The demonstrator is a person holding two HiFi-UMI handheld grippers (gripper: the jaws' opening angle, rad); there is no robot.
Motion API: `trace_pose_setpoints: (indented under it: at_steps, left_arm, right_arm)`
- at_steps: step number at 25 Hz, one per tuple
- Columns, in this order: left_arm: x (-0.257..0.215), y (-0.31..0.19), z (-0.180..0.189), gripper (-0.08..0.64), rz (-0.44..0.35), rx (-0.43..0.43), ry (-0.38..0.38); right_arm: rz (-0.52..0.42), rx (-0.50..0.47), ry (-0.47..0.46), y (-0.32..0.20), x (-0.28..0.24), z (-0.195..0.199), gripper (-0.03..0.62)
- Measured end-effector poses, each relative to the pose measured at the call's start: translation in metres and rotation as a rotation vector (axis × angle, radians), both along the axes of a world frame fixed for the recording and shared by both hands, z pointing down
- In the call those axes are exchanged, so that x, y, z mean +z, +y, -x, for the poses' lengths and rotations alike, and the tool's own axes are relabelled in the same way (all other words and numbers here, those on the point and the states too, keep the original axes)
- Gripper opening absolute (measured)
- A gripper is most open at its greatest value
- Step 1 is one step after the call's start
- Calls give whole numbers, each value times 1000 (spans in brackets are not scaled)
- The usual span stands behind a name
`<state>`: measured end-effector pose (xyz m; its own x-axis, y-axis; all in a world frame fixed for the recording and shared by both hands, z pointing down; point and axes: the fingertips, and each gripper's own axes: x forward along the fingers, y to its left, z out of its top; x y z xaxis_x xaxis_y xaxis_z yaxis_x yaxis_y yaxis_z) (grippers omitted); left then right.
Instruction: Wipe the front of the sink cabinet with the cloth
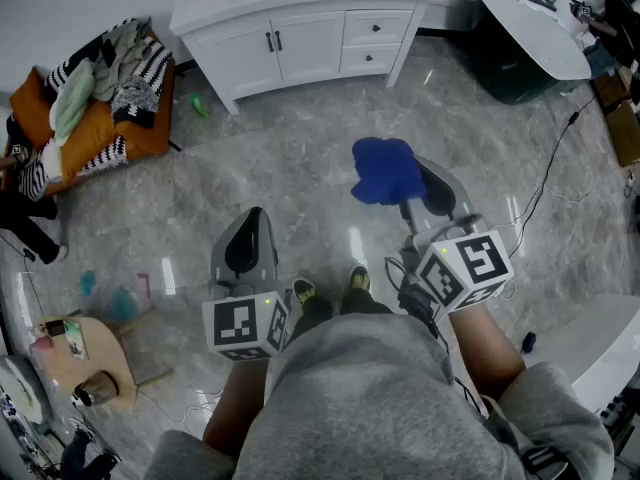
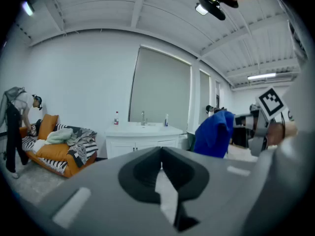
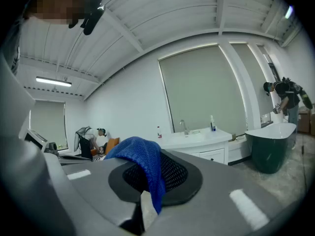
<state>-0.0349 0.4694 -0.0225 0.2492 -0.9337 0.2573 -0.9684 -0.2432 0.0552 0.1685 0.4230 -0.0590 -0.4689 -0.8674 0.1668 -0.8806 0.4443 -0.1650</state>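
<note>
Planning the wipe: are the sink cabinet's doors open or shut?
Shut. In the head view both doors sit flush with the sink cabinet front, no gaps showing.

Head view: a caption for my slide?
Some way from the white sink cabinet, right tongs grip a blue cloth; left tongs shut, empty.

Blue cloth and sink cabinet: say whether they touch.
Apart. The head view shows bare floor between the cloth, held by the right gripper, and the cabinet.
</note>
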Motion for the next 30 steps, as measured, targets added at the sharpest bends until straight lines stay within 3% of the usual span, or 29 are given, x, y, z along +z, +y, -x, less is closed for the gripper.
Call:
trace_pose_setpoints:
  at_steps: [9, 18, 30]
  left_arm:
    - [-4, 8, 25, 11, -13, -23, 53]
    - [2, 19, 58, 11, -11, 0, 78]
    - [3, 32, 109, 11, -27, 21, 95]
  right_arm:
    - [22, 0, -22, 5, 12, 19, 28]
    - [-33, 25, -107, 14, -4, 48, 23]
    - [29, 16, -74, 26, 9, 96, 23]
